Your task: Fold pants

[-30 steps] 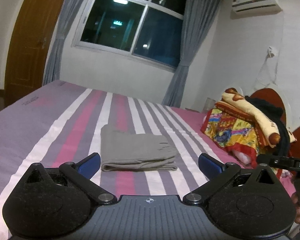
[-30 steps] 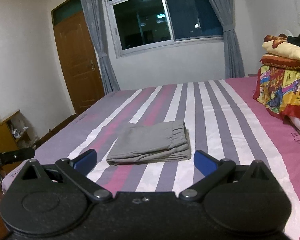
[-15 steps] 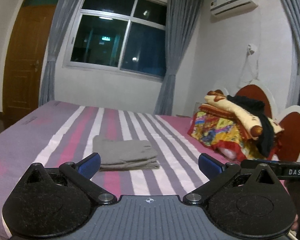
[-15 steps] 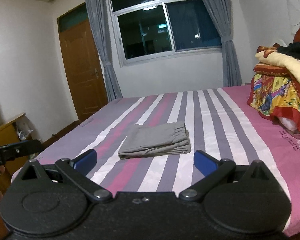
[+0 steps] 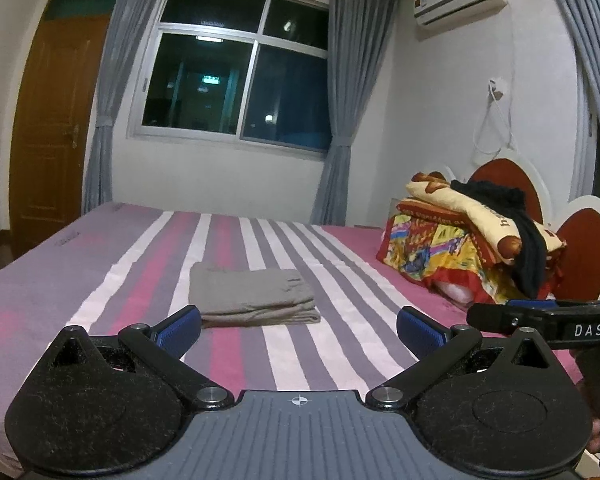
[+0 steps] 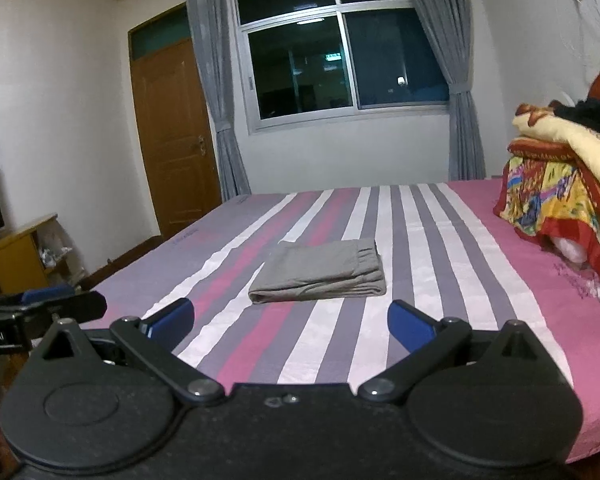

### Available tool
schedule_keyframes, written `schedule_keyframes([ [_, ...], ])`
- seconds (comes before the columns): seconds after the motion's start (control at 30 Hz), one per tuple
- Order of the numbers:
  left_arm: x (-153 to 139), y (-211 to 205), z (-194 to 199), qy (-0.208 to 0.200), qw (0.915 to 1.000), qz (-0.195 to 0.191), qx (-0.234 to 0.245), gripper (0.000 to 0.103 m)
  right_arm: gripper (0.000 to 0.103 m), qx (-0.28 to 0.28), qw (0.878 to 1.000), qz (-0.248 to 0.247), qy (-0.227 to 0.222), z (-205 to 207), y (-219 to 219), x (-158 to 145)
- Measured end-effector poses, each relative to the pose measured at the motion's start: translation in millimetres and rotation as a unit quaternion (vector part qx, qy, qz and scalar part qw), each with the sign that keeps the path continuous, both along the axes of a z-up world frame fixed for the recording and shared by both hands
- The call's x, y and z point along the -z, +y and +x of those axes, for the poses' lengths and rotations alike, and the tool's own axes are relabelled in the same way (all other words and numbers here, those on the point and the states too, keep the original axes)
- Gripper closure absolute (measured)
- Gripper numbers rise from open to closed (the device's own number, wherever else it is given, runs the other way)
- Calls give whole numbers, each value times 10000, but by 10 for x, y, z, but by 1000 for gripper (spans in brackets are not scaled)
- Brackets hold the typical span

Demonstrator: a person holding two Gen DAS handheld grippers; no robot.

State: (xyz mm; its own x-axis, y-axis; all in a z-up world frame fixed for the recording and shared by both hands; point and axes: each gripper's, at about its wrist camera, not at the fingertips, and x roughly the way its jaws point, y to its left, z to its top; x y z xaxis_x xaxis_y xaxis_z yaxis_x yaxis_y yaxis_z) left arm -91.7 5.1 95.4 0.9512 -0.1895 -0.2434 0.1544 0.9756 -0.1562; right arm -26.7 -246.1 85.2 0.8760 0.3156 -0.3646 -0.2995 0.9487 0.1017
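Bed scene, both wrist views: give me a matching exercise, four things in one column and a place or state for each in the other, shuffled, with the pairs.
Things:
1. grey folded pants
2. black garment
3. left gripper
4. brown wooden door

Places or states:
A. draped over the colourful stack of blankets
B. closed, left of the window
C. open, holding nothing
D. lying flat mid-bed on the striped sheet

Pairs: 1-D, 2-A, 3-C, 4-B. The right gripper is open too.
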Motion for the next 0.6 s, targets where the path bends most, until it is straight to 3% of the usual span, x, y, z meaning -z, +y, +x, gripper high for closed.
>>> schedule_keyframes([
  [0.6,-6,23,-37,-43,10000,45,-43,0,0,-42,9999,-42,-87,-90,15,-14],
])
